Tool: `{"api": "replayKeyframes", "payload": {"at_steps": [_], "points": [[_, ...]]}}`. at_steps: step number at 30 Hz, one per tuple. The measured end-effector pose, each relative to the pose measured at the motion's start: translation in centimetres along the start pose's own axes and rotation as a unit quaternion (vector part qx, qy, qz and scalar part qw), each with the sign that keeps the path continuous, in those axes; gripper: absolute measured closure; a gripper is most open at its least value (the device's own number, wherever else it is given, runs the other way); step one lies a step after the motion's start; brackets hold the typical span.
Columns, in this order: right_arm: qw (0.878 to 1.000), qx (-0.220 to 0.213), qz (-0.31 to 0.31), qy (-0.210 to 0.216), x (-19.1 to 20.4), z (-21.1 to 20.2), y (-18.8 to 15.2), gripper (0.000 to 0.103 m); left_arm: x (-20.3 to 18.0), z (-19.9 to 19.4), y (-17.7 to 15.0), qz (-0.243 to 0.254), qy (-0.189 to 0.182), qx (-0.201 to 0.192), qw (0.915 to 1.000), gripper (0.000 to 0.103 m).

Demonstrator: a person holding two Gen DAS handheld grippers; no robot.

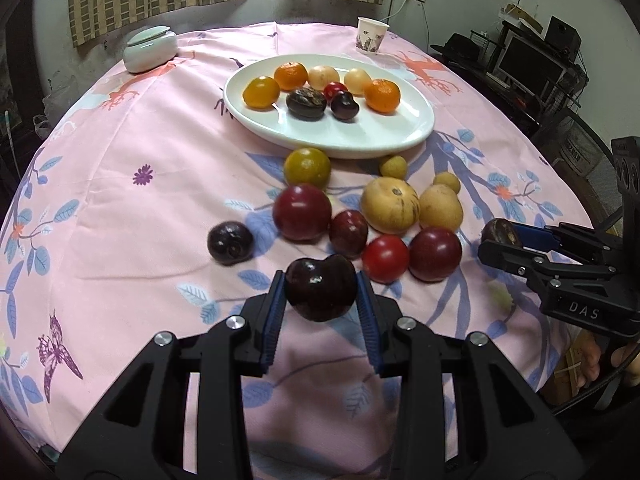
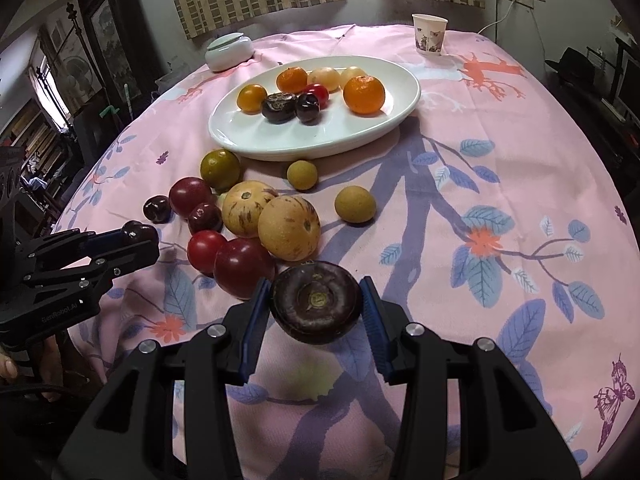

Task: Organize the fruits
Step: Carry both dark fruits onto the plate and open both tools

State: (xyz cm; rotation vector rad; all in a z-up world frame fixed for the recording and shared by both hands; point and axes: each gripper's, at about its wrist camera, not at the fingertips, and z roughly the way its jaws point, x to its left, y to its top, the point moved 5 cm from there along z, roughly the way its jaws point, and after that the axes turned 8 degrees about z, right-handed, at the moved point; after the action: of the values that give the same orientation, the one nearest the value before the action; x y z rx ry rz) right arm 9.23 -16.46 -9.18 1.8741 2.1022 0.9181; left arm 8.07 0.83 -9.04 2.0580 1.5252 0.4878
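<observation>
Between the loose fruit pile (image 1: 360,224) and the near table edge, bare pink tablecloth (image 2: 500,168). On the white plate (image 1: 360,140), oranges, pale and dark fruits. Left gripper (image 1: 321,294) raised, clamped on a dark cherry (image 1: 320,286); right gripper (image 2: 316,306) clamped on a brown chestnut (image 2: 316,300).

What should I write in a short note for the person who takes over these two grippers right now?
Left gripper: jaws shut on a dark cherry, held above the cloth.
Right gripper: jaws shut on a dark round water chestnut, also lifted.
White plate: already holds eight fruits, including two oranges and a chestnut.
Left to do: put both held fruits on the plate, then move the loose pile on the pink tablecloth: red plums, yellow melons, small longans and others.
</observation>
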Motion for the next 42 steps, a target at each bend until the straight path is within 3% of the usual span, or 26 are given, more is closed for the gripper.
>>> {"api": "replayKeyframes", "payload": {"at_steps": [7,14,18,21,25,32,34,35,36,37,38,42], "points": [[0.999,-0.006,-0.028,0.013,1.3,0.4,3.5,0.057,2.0,-0.2,4.2,0.012,0.006,-0.018,0.9998,0.068],[0.995,-0.019,-0.090,0.028,4.3,2.3,10.7,0.057,5.1,2.8,12.3,0.011,0.003,-0.004,0.9999,0.068],[0.993,-0.051,-0.106,-0.018,4.5,5.2,16.3,0.057,6.1,5.8,15.5,-0.002,0.017,0.010,0.9998,0.068],[0.992,-0.053,-0.110,-0.026,3.8,7.6,18.4,0.057,6.0,7.4,15.9,-0.012,0.000,0.021,0.9997,0.068],[0.994,-0.022,-0.103,-0.026,2.9,10.6,19.2,0.058,5.8,8.5,16.0,-0.006,0.001,0.030,0.9995,0.068],[0.992,-0.032,-0.110,-0.053,2.4,11.6,20.2,0.057,6.4,10.4,16.4,-0.010,0.006,0.046,0.9989,0.067],[0.990,-0.043,-0.120,-0.065,2.4,11.4,20.4,0.051,6.4,10.5,16.5,-0.012,0.007,0.044,0.9989,0.066],[0.988,-0.053,-0.125,-0.072,2.4,11.0,20.5,0.041,6.5,10.2,16.6,-0.014,0.007,0.041,0.9990,0.058],[0.986,-0.067,-0.130,-0.083,2.4,10.4,20.6,0.032,6.6,9.8,16.8,-0.016,0.004,0.033,0.9993,0.038],[0.984,-0.078,-0.135,-0.090,2.4,9.8,20.8,0.031,6.7,9.1,17.0,-0.019,0.004,0.020,0.9996,0.031],[0.982,-0.085,-0.138,-0.096,2.4,9.2,20.9,0.029,6.9,8.3,17.2,-0.022,0.007,0.006,0.9997,0.025],[0.981,-0.099,-0.134,-0.102,2.1,5.8,20.5,0.025,7.3,4.6,17.3,-0.035,-0.008,-0.020,0.9991,0.022]]}}
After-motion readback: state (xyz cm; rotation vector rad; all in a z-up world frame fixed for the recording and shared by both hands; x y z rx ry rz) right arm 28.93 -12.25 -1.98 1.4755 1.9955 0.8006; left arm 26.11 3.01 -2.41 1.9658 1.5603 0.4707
